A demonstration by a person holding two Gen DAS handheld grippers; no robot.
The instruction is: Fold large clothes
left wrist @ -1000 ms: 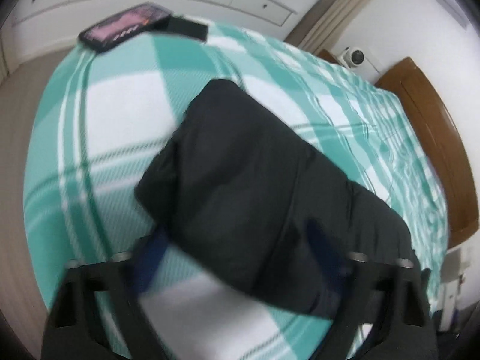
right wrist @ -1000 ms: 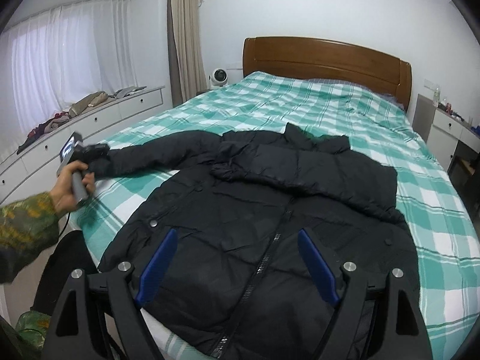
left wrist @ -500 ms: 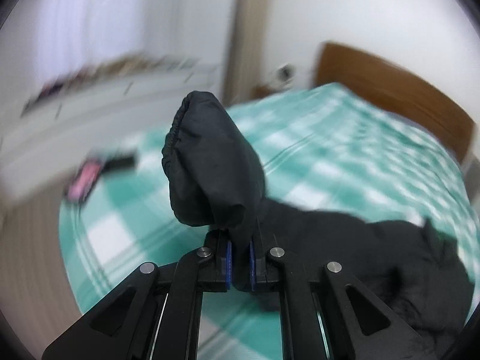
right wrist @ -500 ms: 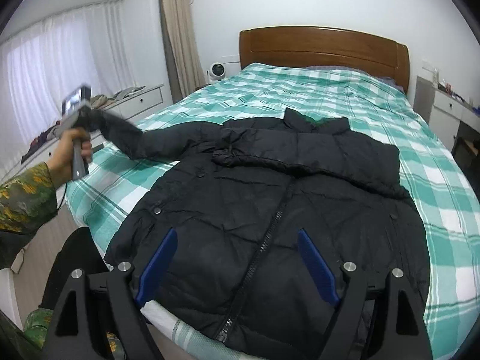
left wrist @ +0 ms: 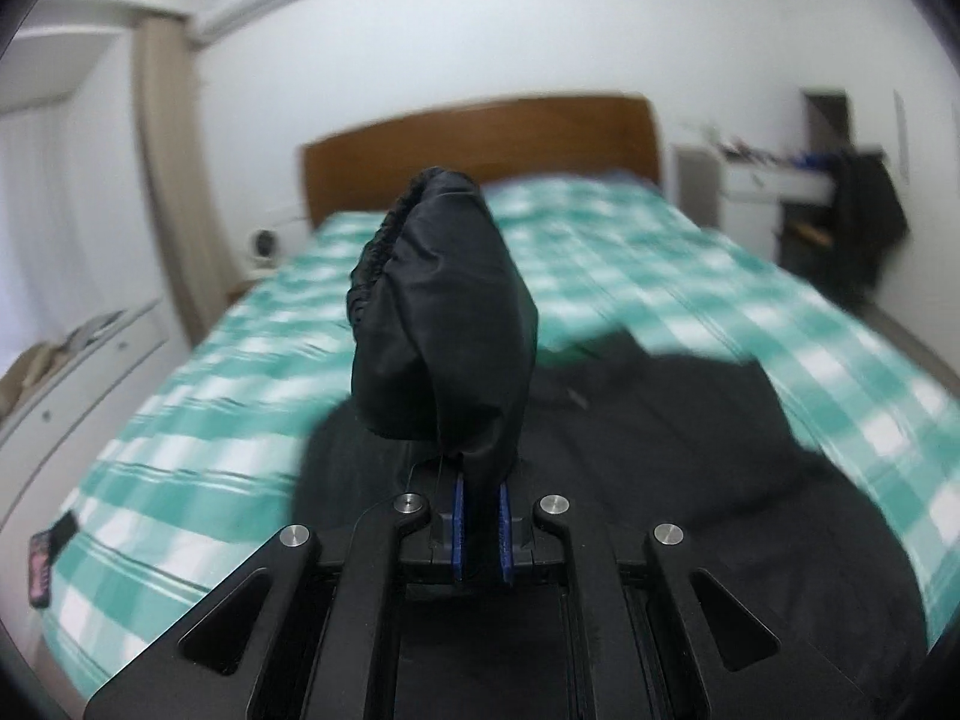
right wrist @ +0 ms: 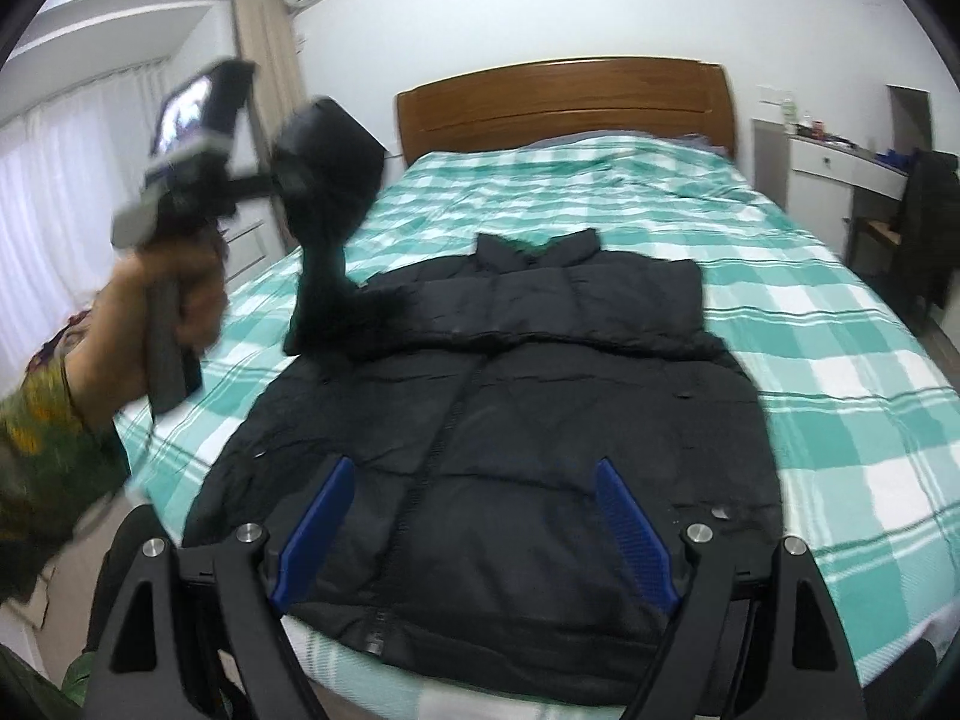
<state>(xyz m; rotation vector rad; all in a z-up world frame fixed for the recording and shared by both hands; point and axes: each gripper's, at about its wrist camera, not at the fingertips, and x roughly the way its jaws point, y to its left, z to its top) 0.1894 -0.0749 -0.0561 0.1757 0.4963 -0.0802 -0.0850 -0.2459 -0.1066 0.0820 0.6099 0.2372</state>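
You have the black puffer jacket (right wrist: 504, 420) lying front-up across the foot edge of the bed (right wrist: 840, 396), zipped. One sleeve (right wrist: 540, 312) already lies folded across the chest. Your left gripper (left wrist: 478, 531) is clamped on the other sleeve's cuff (left wrist: 438, 312), lifted above the bed's left edge; that fold and the body folds remain. Your right gripper (right wrist: 474, 531) hangs wide and empty over the hem. No containers appear, though the blur hides detail.
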